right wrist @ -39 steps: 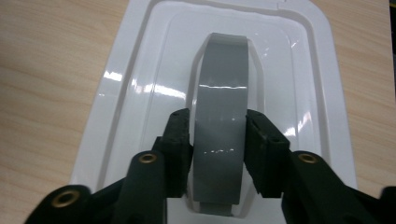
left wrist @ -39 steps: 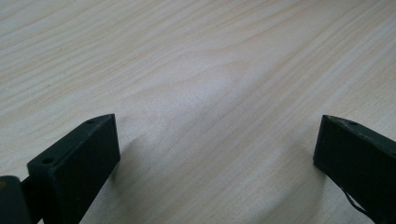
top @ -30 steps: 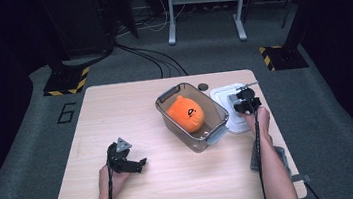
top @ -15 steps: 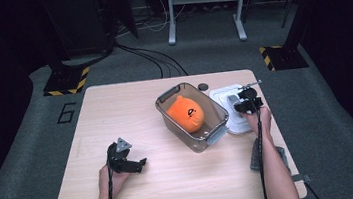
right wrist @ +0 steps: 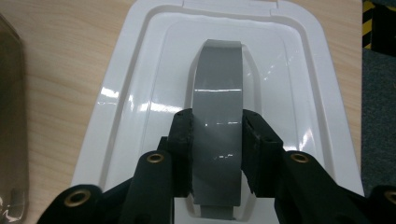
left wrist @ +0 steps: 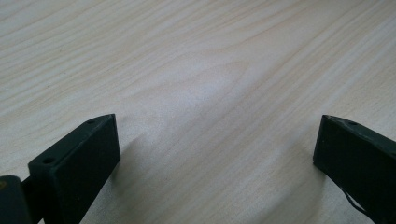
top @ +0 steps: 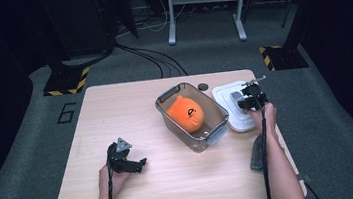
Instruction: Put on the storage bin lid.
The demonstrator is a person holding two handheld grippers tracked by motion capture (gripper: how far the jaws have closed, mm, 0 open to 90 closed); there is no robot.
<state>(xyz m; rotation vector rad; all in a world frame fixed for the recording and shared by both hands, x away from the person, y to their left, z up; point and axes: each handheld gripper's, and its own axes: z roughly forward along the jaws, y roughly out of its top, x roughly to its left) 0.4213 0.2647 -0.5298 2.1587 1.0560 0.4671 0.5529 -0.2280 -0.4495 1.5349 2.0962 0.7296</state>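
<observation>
The right gripper point(right wrist: 217, 140) clamps the grey handle point(right wrist: 218, 93) of the white plastic lid point(top: 229, 104), just right of the clear plastic bin point(top: 169, 96). The left gripper point(top: 130, 162), jaws wide apart, rests well left of that bin.

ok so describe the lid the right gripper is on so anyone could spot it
On the wooden table, look right of the clear bin holding an orange plush. The lid lies flat there, glossy white, with a grey handle down its middle that the right gripper clasps.
</observation>
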